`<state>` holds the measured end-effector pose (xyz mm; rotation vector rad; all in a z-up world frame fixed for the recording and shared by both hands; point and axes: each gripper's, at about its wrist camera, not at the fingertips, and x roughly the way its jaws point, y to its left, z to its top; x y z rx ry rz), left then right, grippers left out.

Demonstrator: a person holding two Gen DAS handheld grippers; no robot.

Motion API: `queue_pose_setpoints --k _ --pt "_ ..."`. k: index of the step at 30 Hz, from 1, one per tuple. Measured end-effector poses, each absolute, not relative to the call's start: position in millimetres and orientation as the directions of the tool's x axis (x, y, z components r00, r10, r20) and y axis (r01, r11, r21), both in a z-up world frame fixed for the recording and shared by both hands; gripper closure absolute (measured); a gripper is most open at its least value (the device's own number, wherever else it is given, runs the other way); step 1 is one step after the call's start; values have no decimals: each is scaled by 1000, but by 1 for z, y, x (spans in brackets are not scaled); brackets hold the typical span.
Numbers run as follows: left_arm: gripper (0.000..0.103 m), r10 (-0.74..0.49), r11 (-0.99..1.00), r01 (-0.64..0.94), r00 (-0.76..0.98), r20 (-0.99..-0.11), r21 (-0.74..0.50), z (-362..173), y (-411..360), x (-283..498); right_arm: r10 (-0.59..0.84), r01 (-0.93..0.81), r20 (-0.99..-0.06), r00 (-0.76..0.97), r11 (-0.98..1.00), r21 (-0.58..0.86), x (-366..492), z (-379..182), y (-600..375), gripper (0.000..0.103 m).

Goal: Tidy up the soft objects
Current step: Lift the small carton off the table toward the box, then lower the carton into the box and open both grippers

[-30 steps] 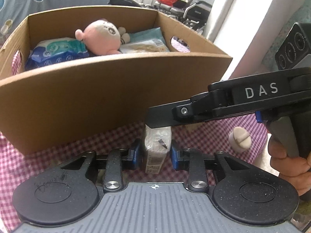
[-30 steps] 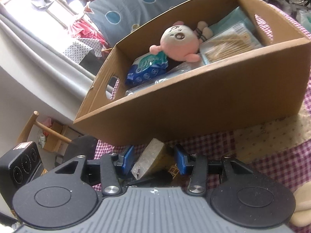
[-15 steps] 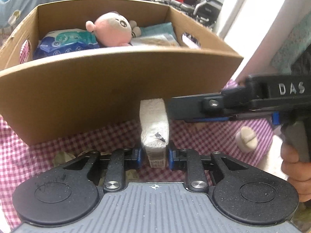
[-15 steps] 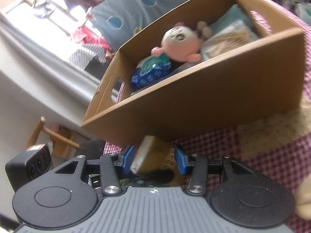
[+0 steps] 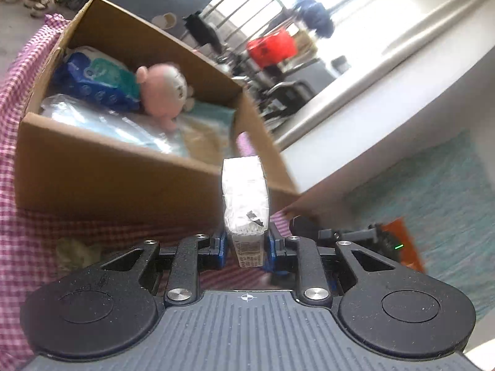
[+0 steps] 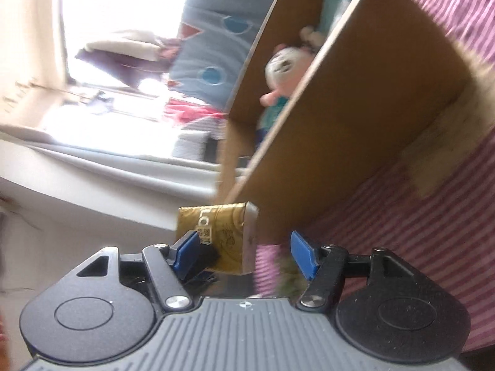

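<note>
The brown cardboard box (image 5: 117, 182) fills the upper left, with a pink plush toy (image 5: 164, 92) inside. The left gripper (image 5: 246, 247) squeezes a small white wrapped tissue pack (image 5: 246, 198). Only the right view shows its gold side (image 6: 216, 235), between the right gripper (image 6: 244, 253) jaws, which are opening.

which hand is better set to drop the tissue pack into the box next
Left. The left gripper is clamped on the tissue pack, which stands upright close to the cardboard box. The right gripper has its jaws opening; the pack lies by one pad, not pressed by both.
</note>
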<state>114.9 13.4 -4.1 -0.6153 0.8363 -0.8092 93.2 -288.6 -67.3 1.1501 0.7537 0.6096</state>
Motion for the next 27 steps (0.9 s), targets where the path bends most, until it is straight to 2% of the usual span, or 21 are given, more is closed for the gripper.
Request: queue_pose_setpoints --k 4,7,9,12,16,19,27 --pt "80 -863 465 385 396 -313 -797 -1 17 117 798 -95 -115 591 211 973 103 -64 -281 35" --pt "80 -864 461 399 404 -300 -793 1 17 120 804 -128 -67 591 175 976 109 -59 -277 37" --pt "80 -864 459 404 410 -292 -792 0 17 124 800 -143 -49 598 167 976 113 -56 -277 47" --pt "80 -862 459 413 422 -282 -786 2 20 125 795 -146 -53 605 176 974 119 -55 -277 57" --pt "75 -837 504 437 459 -297 -745 8 22 125 795 -148 -48 604 171 974 126 -54 -277 62" --pt "72 -833 506 451 476 -282 -735 11 27 124 795 -154 -49 605 178 972 127 -50 -279 73" --pt "71 -823 524 457 488 -290 -719 12 30 129 797 -165 -110 594 255 953 133 -39 -277 74"
